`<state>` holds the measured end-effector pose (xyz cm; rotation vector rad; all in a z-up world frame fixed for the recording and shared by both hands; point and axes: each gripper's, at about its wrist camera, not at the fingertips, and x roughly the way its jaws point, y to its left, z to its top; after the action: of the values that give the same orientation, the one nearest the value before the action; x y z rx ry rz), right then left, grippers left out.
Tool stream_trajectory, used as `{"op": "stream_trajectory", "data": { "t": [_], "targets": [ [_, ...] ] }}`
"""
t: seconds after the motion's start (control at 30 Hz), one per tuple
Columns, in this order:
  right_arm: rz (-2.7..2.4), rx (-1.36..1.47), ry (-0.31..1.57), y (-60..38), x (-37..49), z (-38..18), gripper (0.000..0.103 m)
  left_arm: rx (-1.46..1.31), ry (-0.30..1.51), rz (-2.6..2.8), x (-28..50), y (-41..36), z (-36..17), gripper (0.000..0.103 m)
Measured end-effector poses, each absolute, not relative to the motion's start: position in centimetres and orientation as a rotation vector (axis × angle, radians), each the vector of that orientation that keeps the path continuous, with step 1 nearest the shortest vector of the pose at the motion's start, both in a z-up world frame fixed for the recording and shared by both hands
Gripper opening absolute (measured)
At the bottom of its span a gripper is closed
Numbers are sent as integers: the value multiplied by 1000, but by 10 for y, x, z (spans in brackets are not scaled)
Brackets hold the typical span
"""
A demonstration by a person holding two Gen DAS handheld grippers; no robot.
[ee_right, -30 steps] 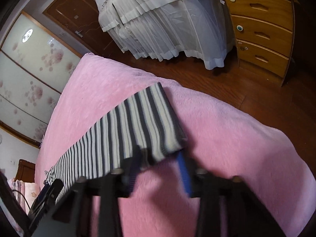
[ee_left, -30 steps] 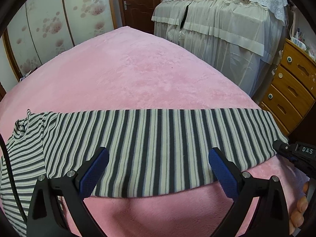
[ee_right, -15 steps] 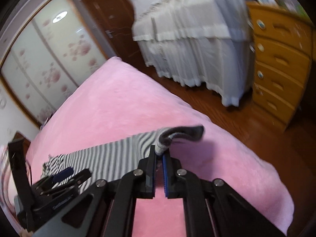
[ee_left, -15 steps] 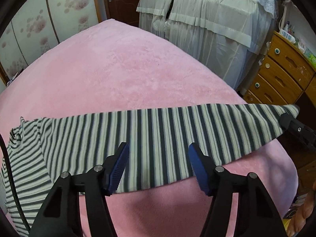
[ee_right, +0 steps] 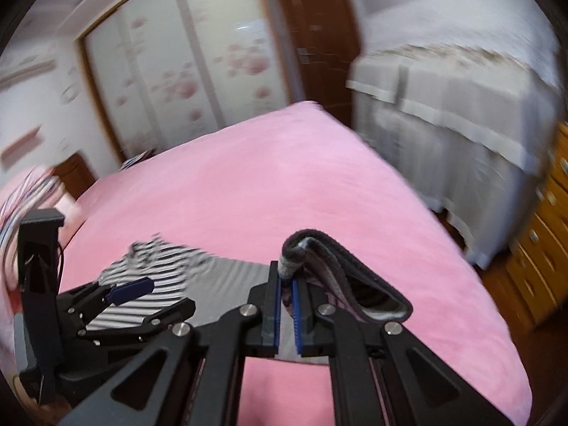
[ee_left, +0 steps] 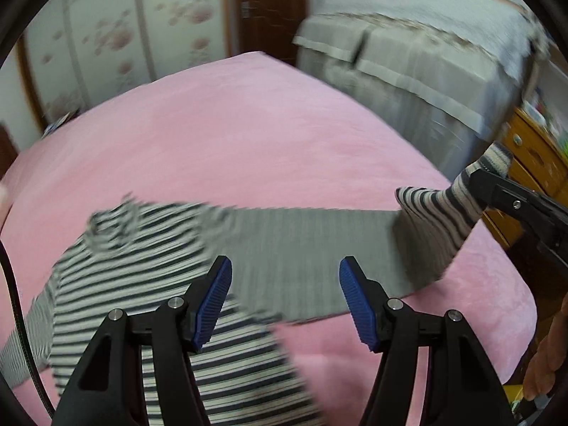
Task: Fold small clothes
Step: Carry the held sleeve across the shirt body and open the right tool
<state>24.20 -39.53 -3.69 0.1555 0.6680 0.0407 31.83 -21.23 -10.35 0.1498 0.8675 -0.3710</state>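
A black-and-white striped knit garment (ee_left: 149, 284) lies spread on a bed covered in a pink plush blanket (ee_left: 248, 135). Its long striped band stretches toward the bed's right edge, where the right claw (ee_right: 287, 314) is pinched shut on the band's end, lifting it off the blanket so the fabric curls over the blue pads in a loop. Much of the cloth looks blurred, as if moving.

The main risk is the pinch itself: only a small bite of fabric sits between the right claw's jaws, so a quick pull across the bed could let the end slip out and drop in a crumpled heap. A pull made while nothing pins the body of the garment could also drag the whole piece and skew the fold.

The left claw (ee_left: 284, 301) hovers low over the middle of the garment, its blue-padded jaws spread wide and gripping nothing, pointing forward across the bed. The right claw comes in from the right side, angled toward the left claw, holding the lifted end above the blanket. A wooden chest of drawers (ee_left: 529, 156) stands beyond the bed's right edge.
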Motion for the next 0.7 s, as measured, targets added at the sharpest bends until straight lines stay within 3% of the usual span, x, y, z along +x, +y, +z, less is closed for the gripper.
{"op": "stream_trajectory", "data": {
  "t": [0.27,0.47,0.57,0.7],
  "targets": [
    [279,27,753,-233,288,-66,5,0,945,-216,325,-28,-141,65],
    [413,-72,878,-115,301,-126,5,-104,1021,-107,307,82,-184,65],
    [451,-143,944,-70,295,-162,6,-166,1060,-84,297,116,-202,65],
    [509,-210,1025,-41,279,-192,16,-187,1080,-93,286,123,-217,65]
  ]
}}
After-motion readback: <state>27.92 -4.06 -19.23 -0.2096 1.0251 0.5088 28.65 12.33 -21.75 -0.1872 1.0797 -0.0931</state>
